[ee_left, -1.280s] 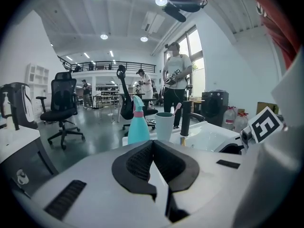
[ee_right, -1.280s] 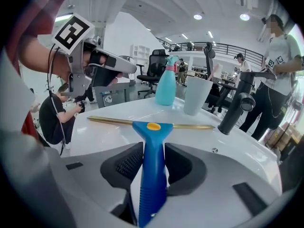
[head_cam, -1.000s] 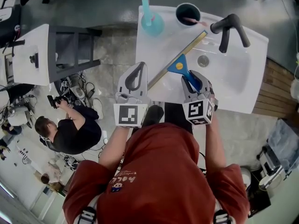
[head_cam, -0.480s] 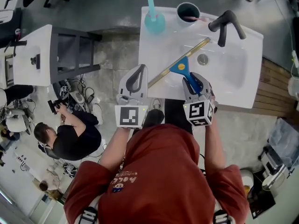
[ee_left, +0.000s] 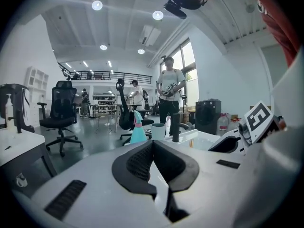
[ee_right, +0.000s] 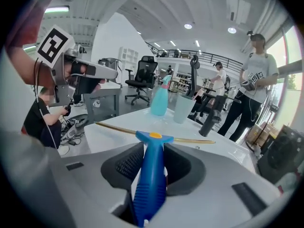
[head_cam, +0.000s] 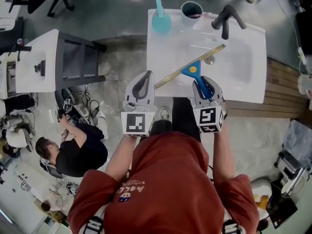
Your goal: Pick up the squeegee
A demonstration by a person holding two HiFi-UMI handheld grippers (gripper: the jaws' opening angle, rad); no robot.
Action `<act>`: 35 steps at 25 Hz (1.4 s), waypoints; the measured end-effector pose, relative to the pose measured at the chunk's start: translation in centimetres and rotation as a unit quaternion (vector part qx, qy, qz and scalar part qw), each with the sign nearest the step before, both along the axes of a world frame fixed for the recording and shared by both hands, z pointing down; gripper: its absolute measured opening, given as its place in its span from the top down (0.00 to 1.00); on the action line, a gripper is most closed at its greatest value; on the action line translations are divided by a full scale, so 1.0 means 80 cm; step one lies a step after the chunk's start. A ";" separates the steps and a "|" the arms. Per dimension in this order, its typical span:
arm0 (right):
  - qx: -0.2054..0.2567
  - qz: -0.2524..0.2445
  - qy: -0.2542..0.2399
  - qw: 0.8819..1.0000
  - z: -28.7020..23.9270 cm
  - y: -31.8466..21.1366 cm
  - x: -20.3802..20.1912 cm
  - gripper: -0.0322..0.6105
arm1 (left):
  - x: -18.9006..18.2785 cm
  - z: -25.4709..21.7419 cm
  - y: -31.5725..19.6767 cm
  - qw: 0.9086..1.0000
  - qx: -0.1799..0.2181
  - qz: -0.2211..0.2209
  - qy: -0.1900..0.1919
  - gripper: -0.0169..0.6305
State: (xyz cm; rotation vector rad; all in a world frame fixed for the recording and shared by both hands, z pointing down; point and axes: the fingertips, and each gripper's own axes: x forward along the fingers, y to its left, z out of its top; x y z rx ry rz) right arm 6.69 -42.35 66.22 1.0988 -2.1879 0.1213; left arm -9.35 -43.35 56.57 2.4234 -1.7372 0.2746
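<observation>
Currently my right gripper (ee_right: 153, 151) has its jaws clamped on the squeegee (head_cam: 191, 70) by its blue handle, blade above the white sink (head_cam: 243, 67); my left gripper (ee_left: 153, 146) has its jaws together, holding nothing

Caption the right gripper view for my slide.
Right gripper grips the blue squeegee by its handle, blade over the white sink, spray bottle and cup behind.

Arms forward, side by side: left tool (head_cam: 145, 77) jaws together, right tool (head_cam: 202, 83) clamped on the squeegee (head_cam: 191, 68) handle.
</observation>
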 end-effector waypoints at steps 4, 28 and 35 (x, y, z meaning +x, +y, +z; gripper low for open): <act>0.019 0.031 -0.013 0.999 -0.031 0.022 0.009 0.73 | 0.000 -0.017 0.028 1.000 0.014 0.008 -0.002 0.95; 0.217 0.227 -0.106 0.944 -0.305 0.169 0.072 0.73 | -0.002 -0.231 0.164 0.986 0.159 0.041 0.026 0.95; 0.296 0.236 -0.142 0.915 -0.403 0.190 0.078 0.73 | -0.015 -0.306 0.190 0.977 0.208 0.037 0.031 0.95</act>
